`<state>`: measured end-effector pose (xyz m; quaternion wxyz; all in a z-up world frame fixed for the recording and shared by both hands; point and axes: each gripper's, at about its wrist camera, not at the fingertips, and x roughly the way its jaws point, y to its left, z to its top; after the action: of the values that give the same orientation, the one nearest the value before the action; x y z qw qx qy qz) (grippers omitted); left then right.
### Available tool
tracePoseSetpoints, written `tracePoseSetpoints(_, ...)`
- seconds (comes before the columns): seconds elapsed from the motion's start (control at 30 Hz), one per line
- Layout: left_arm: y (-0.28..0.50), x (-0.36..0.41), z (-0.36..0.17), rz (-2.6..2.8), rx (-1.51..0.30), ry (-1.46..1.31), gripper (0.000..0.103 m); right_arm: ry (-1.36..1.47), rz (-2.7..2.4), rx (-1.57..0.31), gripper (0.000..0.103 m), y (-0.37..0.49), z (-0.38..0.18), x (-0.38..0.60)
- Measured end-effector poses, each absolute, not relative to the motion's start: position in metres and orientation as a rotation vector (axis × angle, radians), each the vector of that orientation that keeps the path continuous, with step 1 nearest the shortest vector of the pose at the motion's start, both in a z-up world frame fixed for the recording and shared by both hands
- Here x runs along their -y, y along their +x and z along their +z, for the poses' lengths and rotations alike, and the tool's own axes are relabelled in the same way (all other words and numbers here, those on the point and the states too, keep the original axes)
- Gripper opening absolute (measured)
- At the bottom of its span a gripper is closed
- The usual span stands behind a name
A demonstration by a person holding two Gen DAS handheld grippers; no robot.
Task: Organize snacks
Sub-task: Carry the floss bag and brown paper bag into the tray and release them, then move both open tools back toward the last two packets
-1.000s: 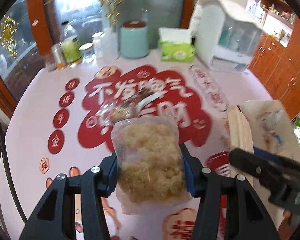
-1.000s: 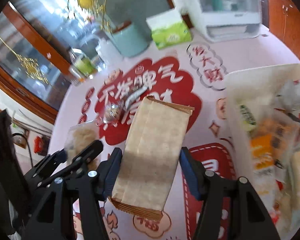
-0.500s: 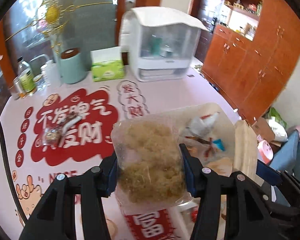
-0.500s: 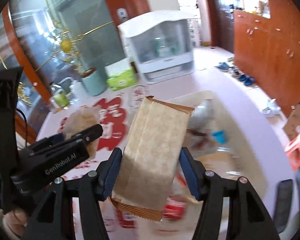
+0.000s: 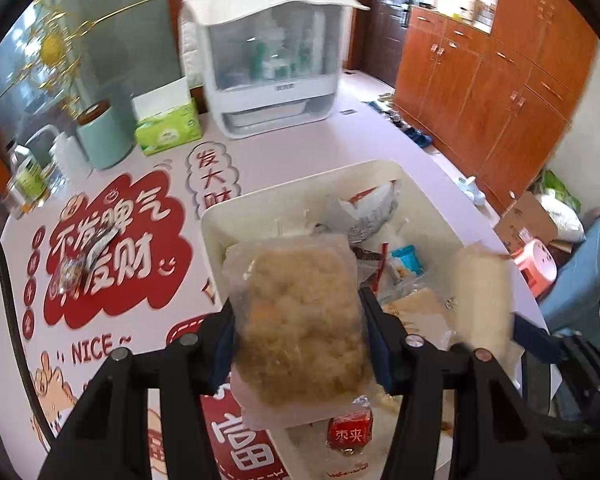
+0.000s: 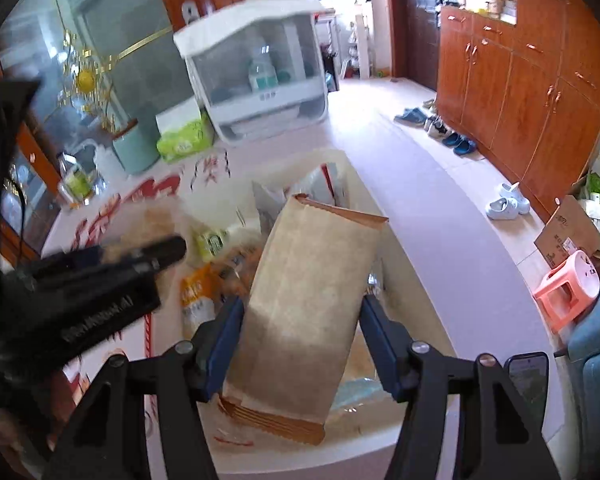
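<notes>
Now over the white bin (image 5: 216,220), near the worktop's right edge, with both snacks ready to drop. Left gripper (image 5: 300,344): jaws opening around the clear bag of floss-like shreds (image 5: 300,320), the bag between the blue pads and apparently slack rather than squeezed, though contact on the left side cannot be ruled out. Right gripper (image 6: 300,340): jaws pinching the brown paper packet (image 6: 312,296) across its width, no sign of release.

Best done by letting the clear bag fall straight down into the near-left part of the bin, clear of the rim, before withdrawing; probably wise to keep the two grippers from crossing, since the left one (image 6: 100,280) sits just beside the packet in the right wrist view. Then lower the packet toward the free space on the bin's right side and release low, to avoid a bounce onto the floor.

Clear bag: long axis running away from the jaws, top edge pointing toward the bin's far wall. Paper packet: long axis likewise along the fingers, tilted slightly right, crimped end nearest the camera, folded end pointing toward the far rim.

Left on the worktop, toward its left side: one small wrapped snack (image 5: 84,260) lying on the red decal (image 5: 120,248).
</notes>
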<state>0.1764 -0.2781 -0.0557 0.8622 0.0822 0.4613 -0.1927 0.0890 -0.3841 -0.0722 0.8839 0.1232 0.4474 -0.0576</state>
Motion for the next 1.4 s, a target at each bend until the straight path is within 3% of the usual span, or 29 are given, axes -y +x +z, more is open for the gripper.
tracePoseSetpoints(0.03,0.175,0.279,-0.054,-0.41,-0.958,0.172,0.077,0.258,-0.11,-0.944,0.061,0.089,-0.077,0.386)
tracePoseSetpoints(0.07,0.174,0.279,-0.052,-0.401,-0.946,0.17,0.094,0.267,-0.102,-0.96,0.061,0.087,-0.081,0.388)
tracePoseSetpoints(0.1,0.173,0.278,-0.049,-0.388,-0.931,0.164,0.099,0.287,-0.087,-0.981,0.062,0.088,-0.087,0.39)
tracePoseSetpoints(0.33,0.173,0.257,-0.038,-0.347,-0.945,0.095,0.099,0.302,-0.03,-0.993,0.063,0.083,-0.084,0.386)
tracePoseSetpoints(0.7,0.162,0.208,0.003,-0.183,-0.816,0.148,0.099,0.302,0.031,-0.953,0.063,0.093,-0.054,0.363)
tracePoseSetpoints(1.07,0.164,0.115,0.069,-0.096,-0.691,0.114,0.098,0.222,0.146,-0.785,0.063,0.114,0.024,0.306)
tracePoseSetpoints(1.4,0.209,0.002,0.115,0.005,-0.724,0.127,0.098,0.018,0.233,-0.633,0.062,0.159,0.095,0.226)
